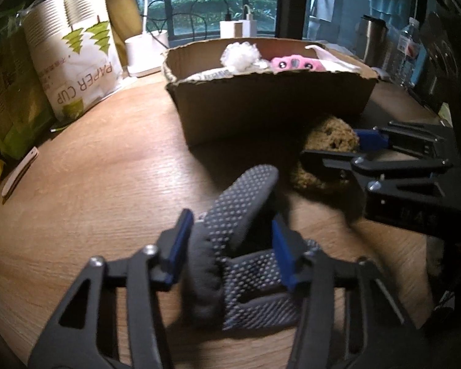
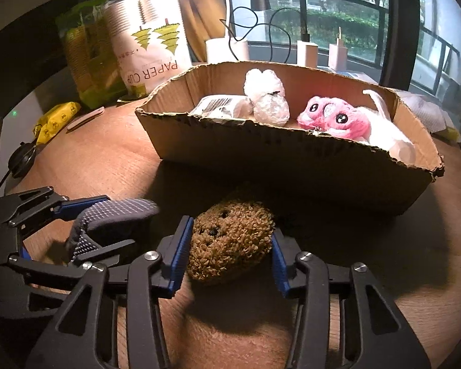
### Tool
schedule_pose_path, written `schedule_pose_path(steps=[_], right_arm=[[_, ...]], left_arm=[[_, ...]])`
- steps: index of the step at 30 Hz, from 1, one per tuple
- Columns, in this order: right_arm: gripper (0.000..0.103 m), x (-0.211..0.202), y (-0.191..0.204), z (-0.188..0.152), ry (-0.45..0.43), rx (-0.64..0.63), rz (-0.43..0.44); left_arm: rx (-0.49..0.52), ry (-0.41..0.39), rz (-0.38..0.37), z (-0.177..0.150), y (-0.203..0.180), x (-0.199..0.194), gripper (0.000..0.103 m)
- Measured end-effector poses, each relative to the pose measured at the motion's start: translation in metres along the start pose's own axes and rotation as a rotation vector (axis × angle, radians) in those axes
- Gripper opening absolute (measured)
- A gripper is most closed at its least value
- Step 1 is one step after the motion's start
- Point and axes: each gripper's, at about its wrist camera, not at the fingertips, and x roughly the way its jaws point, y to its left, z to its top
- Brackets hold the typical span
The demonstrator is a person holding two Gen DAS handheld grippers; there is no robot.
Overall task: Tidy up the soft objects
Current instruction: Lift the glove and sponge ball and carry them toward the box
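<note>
Left claw (image 1: 230,249) pinching grey glove (image 1: 246,215), right claw (image 2: 230,246) squeezing brown plush (image 2: 230,240), "PAPER CUP" pack (image 2: 150,52)

Counter (image 2: 113,153): warm orange-brown wood grain. Cardboard box (image 2: 292,166): plain tan, torn corrugated rim. Inside it: pink plush (image 2: 338,120) with black glossy eyes, white plush (image 2: 384,129) next to it, white crinkly wrap bundle (image 2: 267,98), white packet (image 2: 218,106) with black barcode stripes. Round plush (image 2: 230,240): golden-brown nubbly pile, a few dark spots. Slipper (image 1: 246,240): dark grey fabric, regular grid of small pale dots, plain charcoal padded lining. Left tongs (image 1: 230,252) and right tongs (image 2: 230,246): black frames, blue pads, silver screw heads. Paper cup pack (image 2: 150,46): white with lime-green tree motifs, black lettering. Green pack (image 2: 86,55) beside it. Yellow pouch (image 2: 57,121) with black print.
</note>
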Motion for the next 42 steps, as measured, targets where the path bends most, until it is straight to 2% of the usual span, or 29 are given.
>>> schedule_pose_path(steps=[2, 7, 22, 33, 42], right_arm=[[0.044, -0.004, 0.000, -0.001, -0.008, 0.000, 0.002], [0.042, -0.015, -0.004, -0.005, -0.029, 0.003, 0.001], [0.042, -0.053, -0.030, -0.006, -0.097, 0.029, -0.031], [0.042, -0.075, -0.051, 0.002, -0.143, 0.047, -0.050], [0.042, -0.084, -0.069, 0.009, -0.162, 0.059, -0.056]], left_arm=[[0.012, 0.000, -0.011, 0.001, -0.003, -0.001, 0.035], [0.037, 0.000, -0.031, 0.001, -0.013, -0.003, 0.031], [0.009, -0.083, -0.022, 0.021, -0.022, -0.027, 0.031], [-0.044, -0.114, -0.098, 0.047, -0.024, -0.036, 0.031], [-0.055, -0.136, -0.114, 0.067, -0.030, -0.038, 0.031]])
